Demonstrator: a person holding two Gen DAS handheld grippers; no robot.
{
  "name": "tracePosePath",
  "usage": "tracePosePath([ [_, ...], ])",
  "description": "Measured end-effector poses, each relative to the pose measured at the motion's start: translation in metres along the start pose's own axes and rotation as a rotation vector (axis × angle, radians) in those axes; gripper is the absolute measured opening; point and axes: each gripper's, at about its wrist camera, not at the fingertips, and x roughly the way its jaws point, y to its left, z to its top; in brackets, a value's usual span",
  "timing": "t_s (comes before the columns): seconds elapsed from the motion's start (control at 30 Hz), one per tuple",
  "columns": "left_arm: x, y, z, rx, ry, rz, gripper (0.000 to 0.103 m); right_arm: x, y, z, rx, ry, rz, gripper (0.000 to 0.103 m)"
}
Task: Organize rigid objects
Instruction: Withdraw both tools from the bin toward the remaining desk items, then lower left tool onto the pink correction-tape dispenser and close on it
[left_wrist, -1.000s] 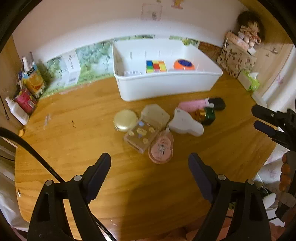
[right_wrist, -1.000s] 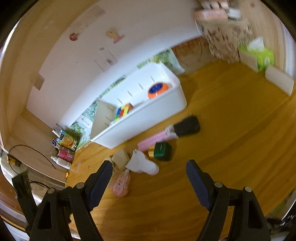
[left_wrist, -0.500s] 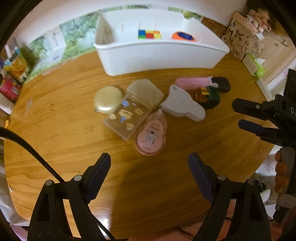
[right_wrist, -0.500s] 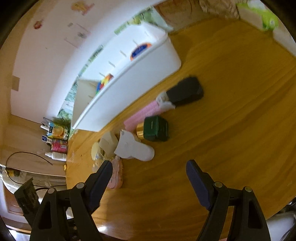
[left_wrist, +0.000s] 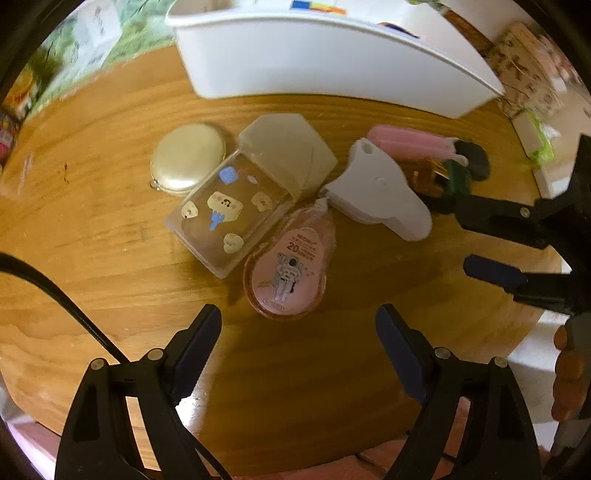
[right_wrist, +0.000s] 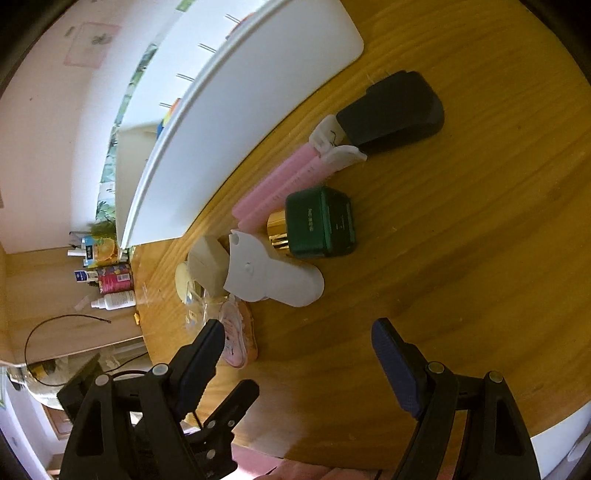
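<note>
Left wrist view: left gripper (left_wrist: 299, 332) at frame bottom, fingers wide, nothing btwn them, above bare wood desk (left_wrist: 92, 258). Just above the gap lies a pink oval case (left_wrist: 290, 275) w/ astronaut print. Upper left of it a clear box (left_wrist: 225, 218) w/ stickers, touching a beige hexagon lid (left_wrist: 291, 147) and beside a round cream compact (left_wrist: 188, 157). Center right: white plastic piece (left_wrist: 380, 195), pink comb (left_wrist: 410, 142) behind it. White bin (left_wrist: 332, 62) across frame top. Right gripper's fingers (left_wrist: 491, 212) enter from right edge.

Right wrist view: right gripper (right_wrist: 297, 338) at bottom, fingers wide, empty. White piece (right_wrist: 273, 277) at center; green bottle (right_wrist: 321, 221) w/ gold cap just above it, touching pink comb (right_wrist: 284, 184). Black case (right_wrist: 391, 110) upper right. Bin (right_wrist: 236, 118) runs diagonally in upper left. Pink case (right_wrist: 236, 339) pokes out by the left finger.
</note>
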Motion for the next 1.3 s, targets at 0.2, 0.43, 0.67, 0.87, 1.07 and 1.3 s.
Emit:
tracePosePath([
  [0.2,0.011,0.01,0.013,-0.108,0.05,-0.031,0.087,0.005,-0.007,0.014,0.094,0.054,-0.011,0.082],
  [0.43,0.016,0.011,0.032,-0.142,0.057,-0.017,0.087,0.011,-0.006,0.027,0.113,0.087,-0.032,0.082],
  [0.67,0.018,0.003,0.051,-0.119,0.06,0.077,0.077,0.019,-0.001,0.034,0.121,0.122,-0.062,0.082],
  [0.87,0.019,-0.011,0.062,-0.094,0.052,0.097,0.061,0.024,0.008,0.04,0.094,0.124,-0.102,0.083],
  [1.07,0.019,-0.018,0.062,-0.066,0.047,0.126,0.058,0.028,0.017,0.04,0.079,0.135,-0.131,0.084],
  [1.3,0.021,-0.016,0.036,-0.063,0.054,0.122,0.057,0.033,0.023,0.04,0.112,0.142,-0.144,0.085],
])
